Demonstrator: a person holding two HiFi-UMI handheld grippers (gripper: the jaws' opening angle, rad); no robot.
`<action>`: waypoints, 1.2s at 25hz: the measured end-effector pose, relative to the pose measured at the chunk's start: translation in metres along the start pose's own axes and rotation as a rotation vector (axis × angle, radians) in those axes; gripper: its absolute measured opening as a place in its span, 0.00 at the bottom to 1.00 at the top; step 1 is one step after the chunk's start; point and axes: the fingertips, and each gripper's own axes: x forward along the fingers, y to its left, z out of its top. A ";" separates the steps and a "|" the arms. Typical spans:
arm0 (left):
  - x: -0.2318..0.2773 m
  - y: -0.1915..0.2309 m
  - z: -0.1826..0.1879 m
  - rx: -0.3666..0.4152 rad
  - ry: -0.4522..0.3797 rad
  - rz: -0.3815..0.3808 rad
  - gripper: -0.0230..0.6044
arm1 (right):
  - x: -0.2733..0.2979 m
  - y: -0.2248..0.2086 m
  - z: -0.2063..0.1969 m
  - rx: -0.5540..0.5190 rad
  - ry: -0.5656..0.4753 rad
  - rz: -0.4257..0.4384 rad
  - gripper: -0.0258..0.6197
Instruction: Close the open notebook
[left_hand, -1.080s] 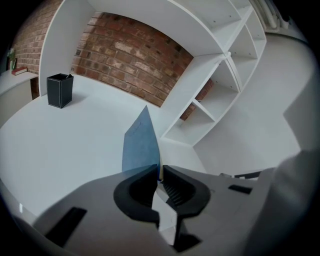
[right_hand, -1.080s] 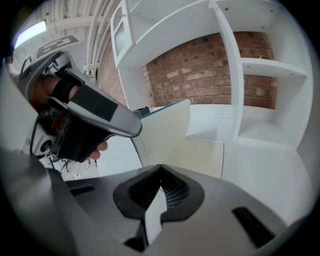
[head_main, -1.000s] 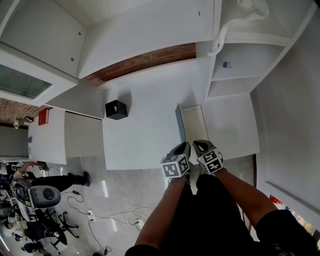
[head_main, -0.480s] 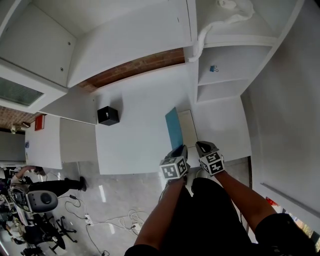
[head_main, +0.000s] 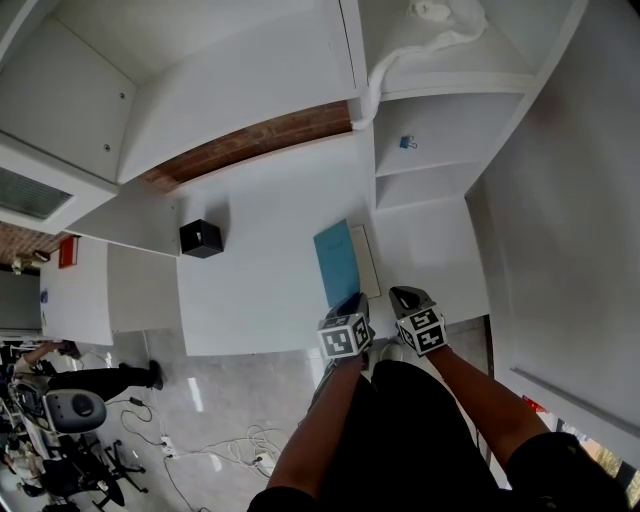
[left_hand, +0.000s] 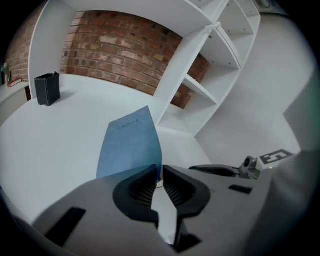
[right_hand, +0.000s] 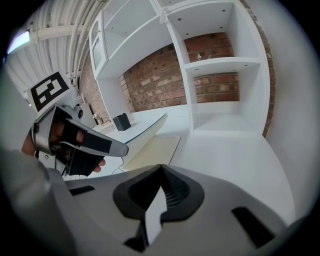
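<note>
Pinches notebook (left_hand: 129, 145) by its raised blue cover with left gripper (left_hand: 159, 172); holds right gripper (right_hand: 160, 168) closed, empty, beside it.

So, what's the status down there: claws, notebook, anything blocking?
Left claw shut on the notebook's blue cover. Right claw shut, empty. Cover tilted up, not yet flat on the pages. Nothing in the way; black box stands well aside.

White desk (head_main: 260, 295) with notebook (head_main: 336, 262), black box (head_main: 201, 238)
</note>
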 end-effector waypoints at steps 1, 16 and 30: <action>0.002 -0.001 -0.001 0.002 0.003 -0.001 0.09 | -0.001 -0.002 0.000 -0.004 0.003 -0.004 0.04; 0.041 -0.003 -0.024 0.081 0.099 -0.004 0.10 | -0.005 -0.028 -0.007 -0.042 0.032 -0.029 0.04; 0.067 0.003 -0.048 0.127 0.189 0.057 0.11 | -0.013 -0.034 -0.017 -0.025 0.045 -0.033 0.04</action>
